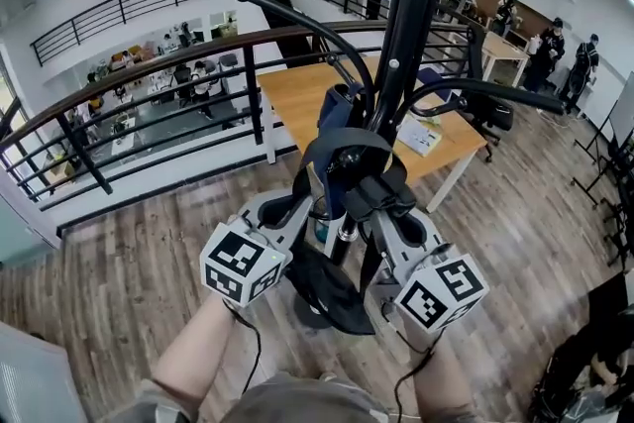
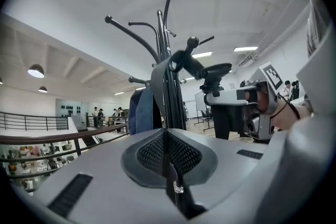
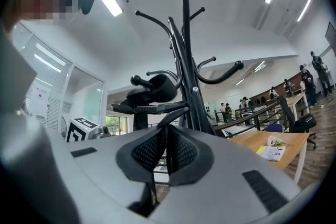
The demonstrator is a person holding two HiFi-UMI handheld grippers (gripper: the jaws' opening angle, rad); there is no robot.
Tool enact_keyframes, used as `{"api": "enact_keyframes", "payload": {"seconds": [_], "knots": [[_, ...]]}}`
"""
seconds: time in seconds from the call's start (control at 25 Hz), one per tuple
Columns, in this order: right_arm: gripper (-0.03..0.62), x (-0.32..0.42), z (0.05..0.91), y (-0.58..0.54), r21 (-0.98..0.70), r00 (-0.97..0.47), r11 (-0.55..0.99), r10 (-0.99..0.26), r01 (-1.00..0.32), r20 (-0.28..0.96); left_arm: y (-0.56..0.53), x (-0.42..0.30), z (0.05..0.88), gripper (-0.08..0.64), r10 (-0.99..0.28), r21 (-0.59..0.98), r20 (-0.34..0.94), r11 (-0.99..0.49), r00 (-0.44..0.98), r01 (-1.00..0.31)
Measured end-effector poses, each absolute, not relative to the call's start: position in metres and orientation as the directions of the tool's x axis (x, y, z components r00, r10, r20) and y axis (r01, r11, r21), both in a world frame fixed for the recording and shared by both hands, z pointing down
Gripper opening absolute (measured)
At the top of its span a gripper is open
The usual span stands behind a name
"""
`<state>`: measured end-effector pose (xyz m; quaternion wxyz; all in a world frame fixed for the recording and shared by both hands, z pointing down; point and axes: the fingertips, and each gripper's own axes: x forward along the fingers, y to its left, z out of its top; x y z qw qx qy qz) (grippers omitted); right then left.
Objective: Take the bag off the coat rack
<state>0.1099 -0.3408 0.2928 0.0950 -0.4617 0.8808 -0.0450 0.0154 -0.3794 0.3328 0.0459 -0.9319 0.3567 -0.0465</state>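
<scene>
My left gripper (image 2: 167, 136) is clamped shut on a black strap (image 1: 347, 144) of the dark blue and black fabric bag (image 1: 327, 290), and my right gripper (image 3: 166, 136) is pinched closed on strap webbing too (pads tight together). The bag hangs against the pole of the black metal coat rack (image 1: 411, 15), between my grippers. They half cover its body, and I cannot tell which hook bears the loop.

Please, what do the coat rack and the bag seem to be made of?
The coat rack looks like metal with a glossy black paint; its thin curved arms catch highlights. The bag is probably woven fabric, matte navy and black; it folds and sags softly.
</scene>
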Motion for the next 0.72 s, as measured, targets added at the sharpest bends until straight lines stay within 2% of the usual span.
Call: {"api": "enact_keyframes", "payload": {"seconds": [0.4, 0.72], "knots": [[0.035, 0.100, 0.220, -0.313, -0.156, -0.608, 0.645, -0.760, -0.748, -0.230, -0.353, -0.024, 0.242, 0.017, -0.715, -0.175, -0.072, -0.678, 0.696, -0.714], [0.035, 0.059, 0.200, -0.298, -0.122, -0.681, 0.720, -0.689, -0.683, -0.247, -0.331, -0.077, 0.222, 0.017, -0.767, -0.209, -0.085, -0.611, 0.636, -0.764]]}}
